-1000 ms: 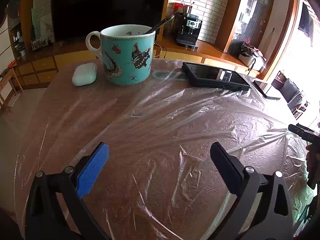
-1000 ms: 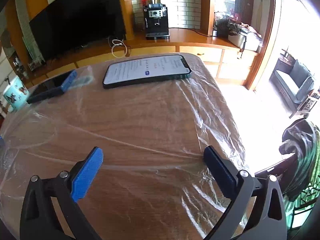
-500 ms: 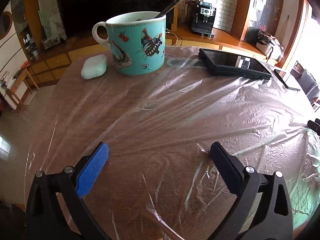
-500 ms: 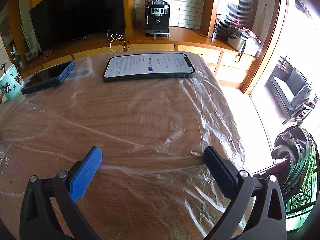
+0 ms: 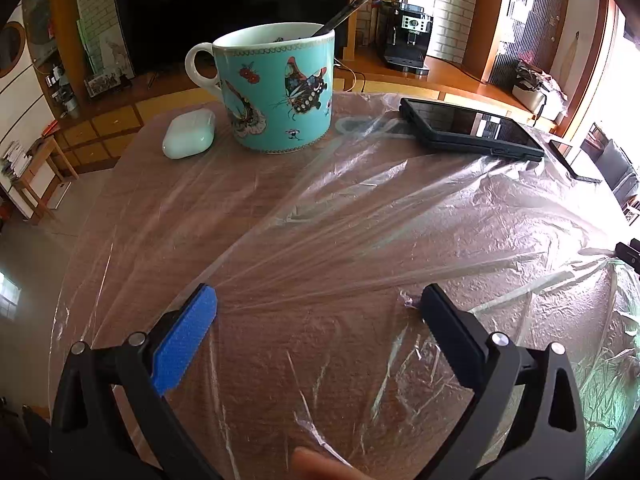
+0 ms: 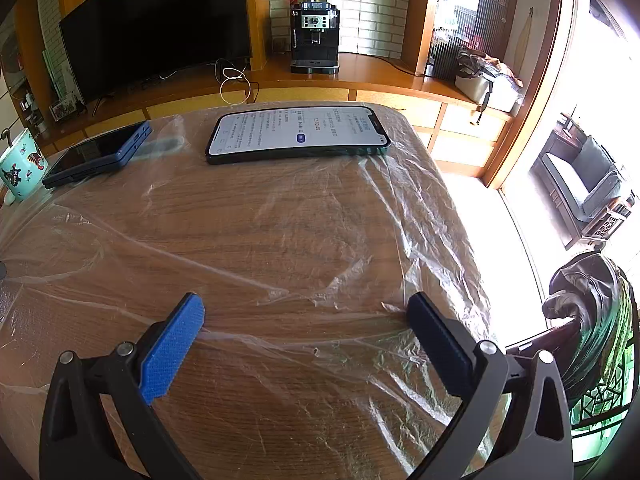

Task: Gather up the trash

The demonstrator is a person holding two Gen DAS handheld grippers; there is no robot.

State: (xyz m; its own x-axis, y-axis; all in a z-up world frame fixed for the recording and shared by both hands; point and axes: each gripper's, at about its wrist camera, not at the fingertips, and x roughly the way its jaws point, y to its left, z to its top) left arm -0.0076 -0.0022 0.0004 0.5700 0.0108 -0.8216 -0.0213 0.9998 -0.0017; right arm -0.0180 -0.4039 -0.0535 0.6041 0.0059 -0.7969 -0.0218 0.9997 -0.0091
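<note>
A thin clear plastic sheet (image 5: 360, 216) lies spread and wrinkled over the round wooden table (image 5: 168, 208); in the right wrist view the same plastic sheet (image 6: 280, 240) covers the table (image 6: 248, 216) up to its right edge. My left gripper (image 5: 318, 302) hangs open just above the film near the table's front, nothing between its fingers. My right gripper (image 6: 306, 308) is open too, low over a creased ridge of the film. A fingertip (image 5: 316, 466) shows at the bottom of the left wrist view.
On the film stand a turquoise butterfly mug (image 5: 276, 92) with a spoon, a dark phone (image 5: 472, 130) and a lit phone (image 6: 298, 130). A white earbud case (image 5: 188, 134) lies left of the mug. A blue-cased phone (image 6: 98, 154) lies far left. A draped chair (image 6: 588, 320) stands beside the table.
Both grippers stay open. The left view has swung so the mug and dark phone sit further right and closer. The right gripper has shifted little; the lit phone appears slightly nearer.
</note>
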